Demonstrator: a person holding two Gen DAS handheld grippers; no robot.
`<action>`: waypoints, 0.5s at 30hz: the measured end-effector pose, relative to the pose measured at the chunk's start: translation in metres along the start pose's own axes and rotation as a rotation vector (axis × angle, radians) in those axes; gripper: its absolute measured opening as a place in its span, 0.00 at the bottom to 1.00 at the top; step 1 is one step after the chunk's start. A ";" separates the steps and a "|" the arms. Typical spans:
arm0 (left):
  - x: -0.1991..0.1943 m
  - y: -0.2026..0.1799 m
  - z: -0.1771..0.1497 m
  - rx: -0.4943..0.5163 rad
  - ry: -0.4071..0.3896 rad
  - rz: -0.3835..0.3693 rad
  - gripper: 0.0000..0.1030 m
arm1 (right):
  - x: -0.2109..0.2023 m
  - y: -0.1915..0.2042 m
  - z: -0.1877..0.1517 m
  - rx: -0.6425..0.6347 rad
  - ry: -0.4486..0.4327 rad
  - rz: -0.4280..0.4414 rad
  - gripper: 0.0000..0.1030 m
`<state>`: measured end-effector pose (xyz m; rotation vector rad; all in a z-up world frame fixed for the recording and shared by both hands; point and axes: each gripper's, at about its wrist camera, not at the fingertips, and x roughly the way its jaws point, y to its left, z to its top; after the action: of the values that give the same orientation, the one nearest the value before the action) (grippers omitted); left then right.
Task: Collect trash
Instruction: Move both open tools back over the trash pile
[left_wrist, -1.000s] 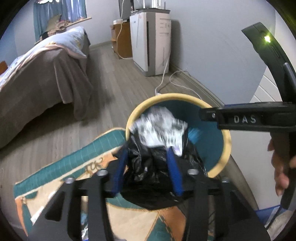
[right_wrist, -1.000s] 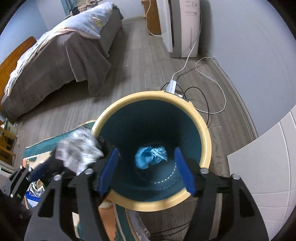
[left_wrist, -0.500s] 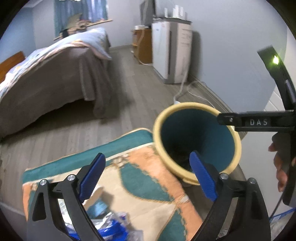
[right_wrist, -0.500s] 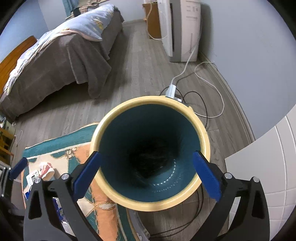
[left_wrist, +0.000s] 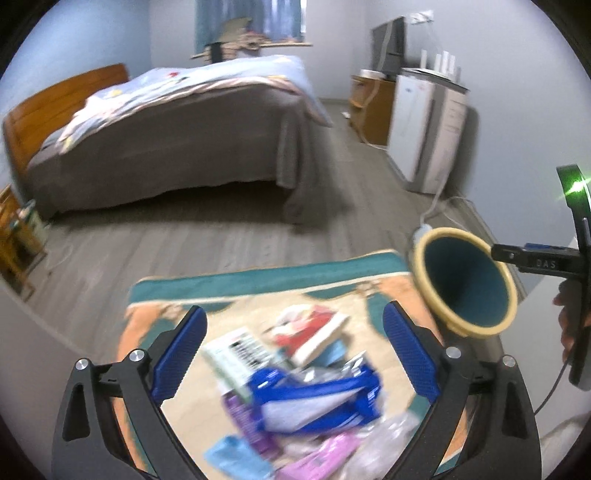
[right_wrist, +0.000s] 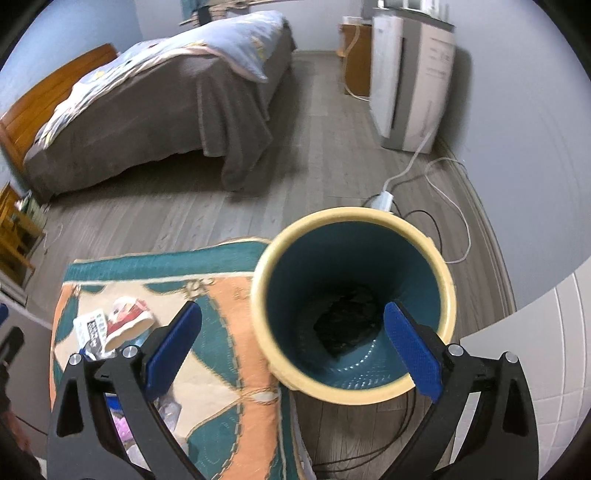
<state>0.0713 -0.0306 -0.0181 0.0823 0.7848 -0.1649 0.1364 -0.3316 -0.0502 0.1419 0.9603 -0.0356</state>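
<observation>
A teal trash bin with a cream rim (right_wrist: 441, 271) (left_wrist: 509, 295) stands at the rug's right edge; a black bag (right_wrist: 347, 325) lies at its bottom. My left gripper (left_wrist: 295, 352) is open and empty above a pile of trash on the rug: a blue-and-white wrapper (left_wrist: 317, 397), a red-and-white box (left_wrist: 317, 332), a barcode leaflet (left_wrist: 236, 352), purple and pink packets (left_wrist: 321, 456). My right gripper (right_wrist: 291, 345) is open and empty, hovering over the bin's near rim. The red-and-white box also shows in the right wrist view (right_wrist: 127, 323).
A teal and orange rug (right_wrist: 221, 306) lies on the grey wood floor. A bed with a grey cover (left_wrist: 177, 147) stands behind. A white appliance (right_wrist: 410, 81) stands by the wall, with a power strip and cables (right_wrist: 384, 199) near the bin. A wooden stand (left_wrist: 14, 236) is at left.
My left gripper let the black bag with crumpled paper go into the bin, opened, and swung left over the trash pile. My right gripper opened wider and drew back from the bin.
</observation>
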 end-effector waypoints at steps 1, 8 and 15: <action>-0.005 0.007 -0.003 -0.010 0.000 0.011 0.92 | -0.001 0.006 -0.001 -0.015 0.001 -0.004 0.94; -0.032 0.050 -0.030 -0.101 -0.009 0.041 0.93 | 0.000 0.037 -0.023 -0.036 0.045 0.018 0.94; -0.049 0.065 -0.050 -0.096 -0.043 0.056 0.93 | -0.004 0.070 -0.056 -0.059 0.082 -0.009 0.94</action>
<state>0.0133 0.0459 -0.0178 0.0095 0.7461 -0.0758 0.0948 -0.2546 -0.0716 0.0856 1.0429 -0.0100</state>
